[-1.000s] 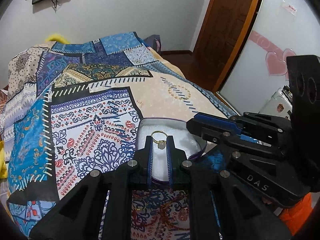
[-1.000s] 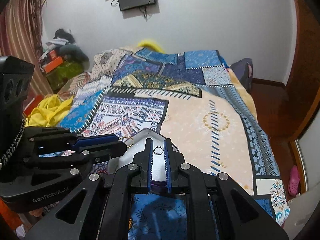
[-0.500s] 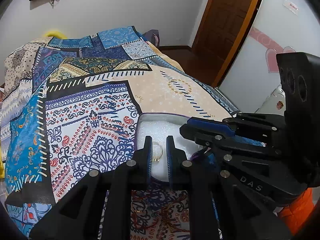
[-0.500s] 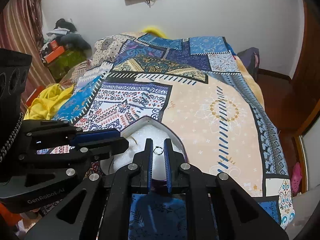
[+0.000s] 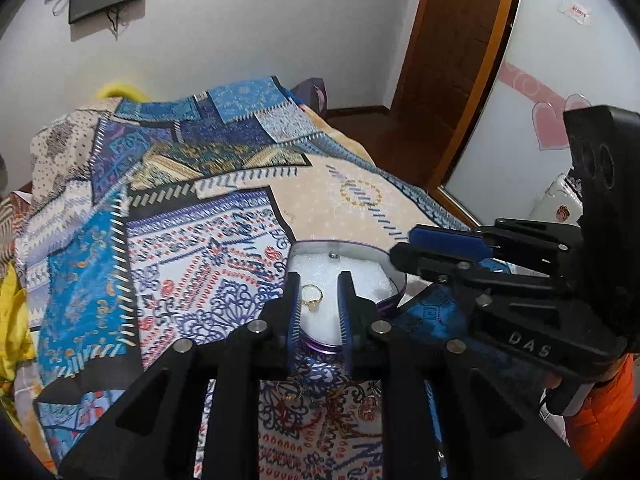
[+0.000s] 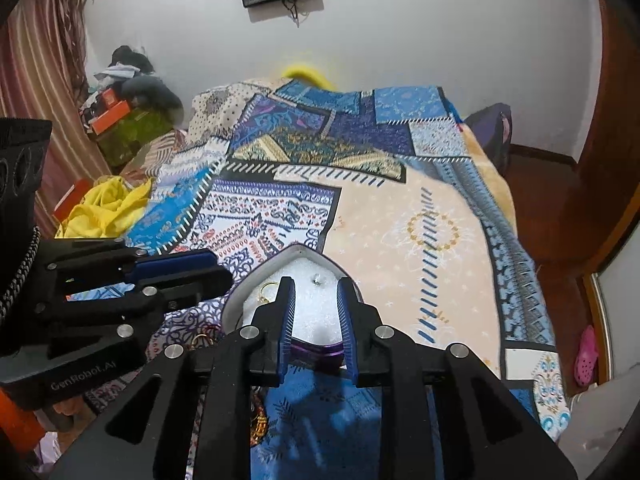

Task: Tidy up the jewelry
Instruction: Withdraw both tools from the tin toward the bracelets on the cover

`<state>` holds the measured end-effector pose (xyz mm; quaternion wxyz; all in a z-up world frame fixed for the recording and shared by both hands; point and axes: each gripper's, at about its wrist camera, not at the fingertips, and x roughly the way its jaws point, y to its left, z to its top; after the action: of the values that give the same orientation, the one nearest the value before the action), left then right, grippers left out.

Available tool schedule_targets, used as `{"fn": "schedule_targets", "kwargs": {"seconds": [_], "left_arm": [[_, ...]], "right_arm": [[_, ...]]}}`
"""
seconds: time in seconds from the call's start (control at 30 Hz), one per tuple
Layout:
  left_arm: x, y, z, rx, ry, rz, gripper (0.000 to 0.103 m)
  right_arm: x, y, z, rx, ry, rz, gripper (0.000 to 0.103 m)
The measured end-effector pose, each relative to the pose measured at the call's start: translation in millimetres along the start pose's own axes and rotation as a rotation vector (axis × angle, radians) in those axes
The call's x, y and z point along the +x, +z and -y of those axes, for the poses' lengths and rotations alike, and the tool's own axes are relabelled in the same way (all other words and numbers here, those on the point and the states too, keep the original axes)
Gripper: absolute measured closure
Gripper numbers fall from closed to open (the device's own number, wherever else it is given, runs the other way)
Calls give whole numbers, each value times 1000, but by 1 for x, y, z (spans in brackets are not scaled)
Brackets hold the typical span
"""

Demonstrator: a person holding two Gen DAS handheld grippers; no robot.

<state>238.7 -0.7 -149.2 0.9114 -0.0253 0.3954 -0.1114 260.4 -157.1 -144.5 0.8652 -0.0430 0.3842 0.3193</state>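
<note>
My left gripper (image 5: 319, 294) hangs over the jewelry box (image 5: 394, 286), and its two blue jaws are moving apart right now. A gold ring (image 5: 311, 297) lies between them, but the pads do not touch it. The ring rests flat on the white foam (image 5: 360, 276) inside the box. It is a thin, shiny yellow loop with a little bump on one side.

My right gripper (image 6: 316, 300) is over the same box, and its jaws are opening too. Nothing is pinched between them. Just past its tips a tiny silver piece (image 6: 319, 279) sits on the foam. It looks small, round and shiny, but it is too small for me to say more. In the left view the same tiny piece (image 5: 333, 255) sits near the far wall of the box.

The box has a purple wall and a pale rim, and from the right view it comes to a point at the far end. The foam inside is white and bumpy like snow. The box sits on a bed cover (image 5: 192, 248) full of blue, white and red patterns. More gold bits (image 5: 290, 394) lie on the cover near me, outside the box. Part of the gold ring (image 6: 267, 292) also peeks out beside my right gripper's left jaw.
</note>
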Motion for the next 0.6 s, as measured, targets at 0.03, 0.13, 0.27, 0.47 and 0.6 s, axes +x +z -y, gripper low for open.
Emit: {"fn": "schedule_targets", "kwargs": {"seconds": [0.03,0.13,0.27,0.47,0.6], "left_arm": [[-3,1,0,0,4,7,83],[-21,1,-1,-6,18,33,79],[-38,-1,-2,-13,36,59,68],[-54,-9,-5,-29,51,60,63],[-59,-21,-9,-36,69,42,63]], "right_arm": [[-5,1,0,5,-3,9,84],[-18,1,-1,17,-11,35,83],[-33,-3,-3,30,-28,60,77],[-47,-13,-12,31,-44,88,69],[-45,-23,-20,16,-46,78,69]]}}
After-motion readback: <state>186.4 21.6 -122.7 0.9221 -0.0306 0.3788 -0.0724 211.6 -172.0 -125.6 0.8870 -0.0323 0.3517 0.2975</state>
